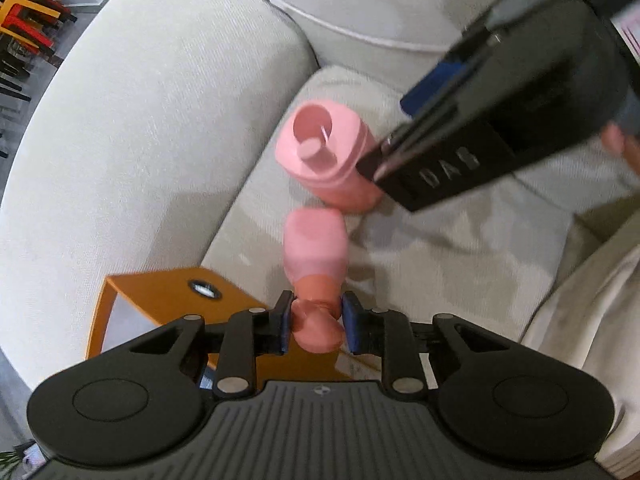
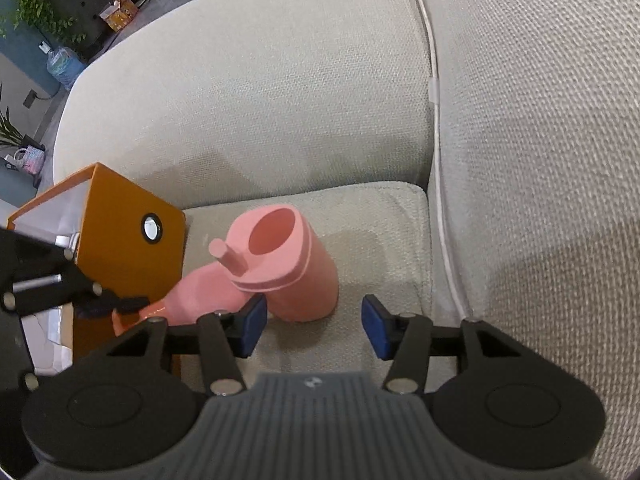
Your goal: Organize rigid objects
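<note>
Left gripper (image 1: 316,322) gripping blurred pink piece (image 1: 315,252), orange box (image 1: 160,300) half hidden

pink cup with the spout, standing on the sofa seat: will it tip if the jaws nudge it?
Probably. The pink cup stands upright on a soft seat cushion, an unsteady base. It looks like rigid plastic, likely light. The spout puts weight off-centre, so it may topple that way.

Two pink containers (image 2: 296,268) (image 1: 314,244), an orange box (image 2: 120,240), a cream woven sofa (image 2: 320,100).
</note>
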Demonstrator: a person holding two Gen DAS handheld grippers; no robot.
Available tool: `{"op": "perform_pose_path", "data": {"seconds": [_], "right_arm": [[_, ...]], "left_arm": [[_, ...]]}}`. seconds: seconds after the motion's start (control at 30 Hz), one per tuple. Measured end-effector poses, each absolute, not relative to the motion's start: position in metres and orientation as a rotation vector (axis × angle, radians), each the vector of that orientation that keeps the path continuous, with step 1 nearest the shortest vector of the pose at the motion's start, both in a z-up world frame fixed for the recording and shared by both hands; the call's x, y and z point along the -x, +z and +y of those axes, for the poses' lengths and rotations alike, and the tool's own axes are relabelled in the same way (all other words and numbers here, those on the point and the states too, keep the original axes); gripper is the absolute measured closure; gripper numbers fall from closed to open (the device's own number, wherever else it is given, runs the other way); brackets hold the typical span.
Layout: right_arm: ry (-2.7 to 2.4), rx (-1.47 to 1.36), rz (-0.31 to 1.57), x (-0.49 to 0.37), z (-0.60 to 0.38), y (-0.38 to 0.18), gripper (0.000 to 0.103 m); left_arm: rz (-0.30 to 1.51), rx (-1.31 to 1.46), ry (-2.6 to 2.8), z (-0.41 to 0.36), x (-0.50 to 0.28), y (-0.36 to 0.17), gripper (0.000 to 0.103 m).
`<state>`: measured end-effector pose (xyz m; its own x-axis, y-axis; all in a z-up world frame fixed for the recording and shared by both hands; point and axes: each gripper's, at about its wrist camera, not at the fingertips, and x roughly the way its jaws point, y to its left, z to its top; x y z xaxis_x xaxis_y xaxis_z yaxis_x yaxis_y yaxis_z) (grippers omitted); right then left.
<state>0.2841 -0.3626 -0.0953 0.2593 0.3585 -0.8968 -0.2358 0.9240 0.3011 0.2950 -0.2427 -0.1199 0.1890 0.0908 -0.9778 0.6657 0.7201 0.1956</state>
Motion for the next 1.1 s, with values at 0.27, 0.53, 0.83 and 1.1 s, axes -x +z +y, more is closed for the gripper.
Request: {"op": "perform_pose_path", "data": {"seconds": [0.27,0.53,0.83,1.1], "right_arm": [[0.460,-0.145,1.120,-0.281,-0.363,-0.087,0.043],[0.480,-0.204,1.093,-0.282,-0.367,-0.094,0.043],[0.464,-0.194,1.069,-0.282,-0.364,-0.090,0.058],[0.470,-0.165,1.071,-0.282,-0.358,-0.091,0.058]], "left_arm": [[1.257,-0.475,-0.465,-0.228,-0.322,-0.110,0.076],[1.169,-0.538,-0.493,-0.232,-0.313,-0.108,0.075],[1.102,-0.565,-0.462,-0.231,-0.314,-0.112,0.075],[1.114,-0.489,-0.447,-0.220,-0.301,-0.114,0.055]]}}
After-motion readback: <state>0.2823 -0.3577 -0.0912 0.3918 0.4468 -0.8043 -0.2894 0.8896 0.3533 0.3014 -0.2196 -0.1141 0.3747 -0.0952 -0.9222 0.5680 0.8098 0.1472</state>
